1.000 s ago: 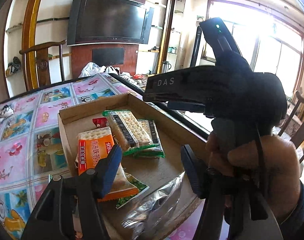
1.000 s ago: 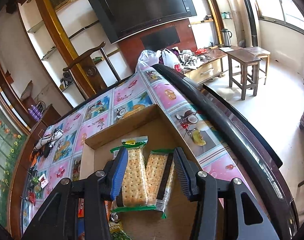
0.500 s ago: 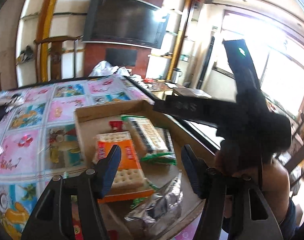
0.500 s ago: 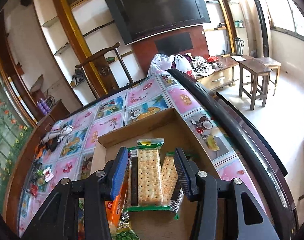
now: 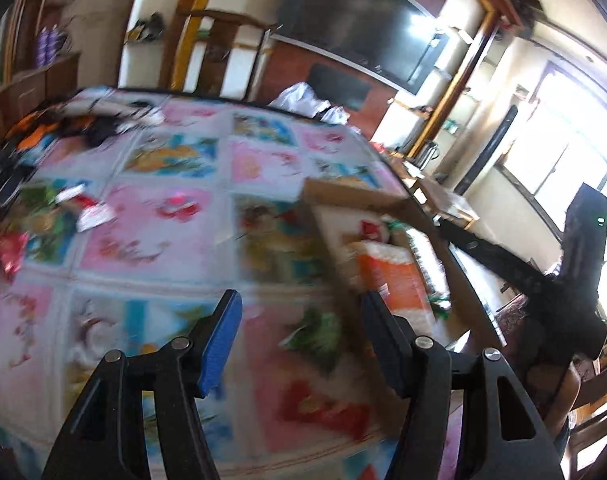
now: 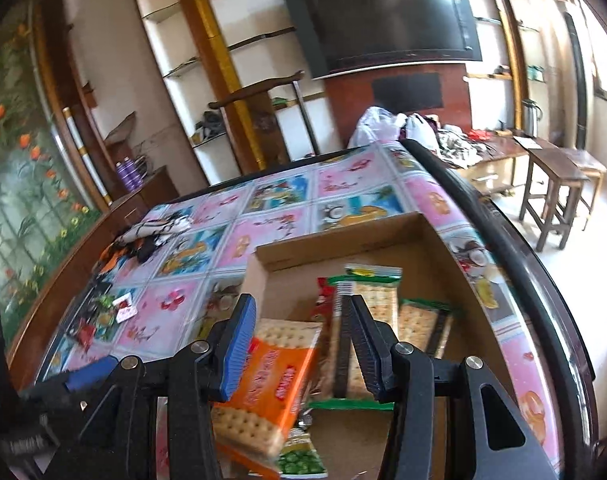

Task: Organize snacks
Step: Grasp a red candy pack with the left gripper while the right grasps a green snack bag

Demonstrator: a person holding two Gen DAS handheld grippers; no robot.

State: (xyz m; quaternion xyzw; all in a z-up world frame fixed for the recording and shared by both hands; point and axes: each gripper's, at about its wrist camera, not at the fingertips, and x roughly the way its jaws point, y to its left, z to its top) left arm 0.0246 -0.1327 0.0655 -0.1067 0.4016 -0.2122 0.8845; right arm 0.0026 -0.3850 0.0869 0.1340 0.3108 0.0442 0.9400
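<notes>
An open cardboard box (image 6: pixel 343 244) lies on the patterned tablecloth (image 6: pixel 271 192). In it are an orange cracker pack (image 6: pixel 271 384), two green-edged cracker packs (image 6: pixel 377 300), a red packet (image 6: pixel 323 300) and a green pea packet (image 6: pixel 303 460). My right gripper (image 6: pixel 299 340) hovers open over the box, with the orange pack below its fingers, not gripped. My left gripper (image 5: pixel 299 300) is open and holds nothing. It is over the tablecloth just left of the box (image 5: pixel 355 196), in a blurred view. The orange pack (image 5: pixel 387 276) shows beside its right finger.
Small loose packets (image 6: pixel 119 312) lie on the cloth at the left, with a bundle of fabric (image 6: pixel 151 232) farther back. The table's dark rim (image 6: pixel 523 252) runs along the right. A chair (image 6: pixel 263 88) and stools (image 6: pixel 559 184) stand beyond.
My left gripper swung left, from above the box out over the tablecloth. My right gripper shifted left inside the box, from over the green packs to over the orange pack.
</notes>
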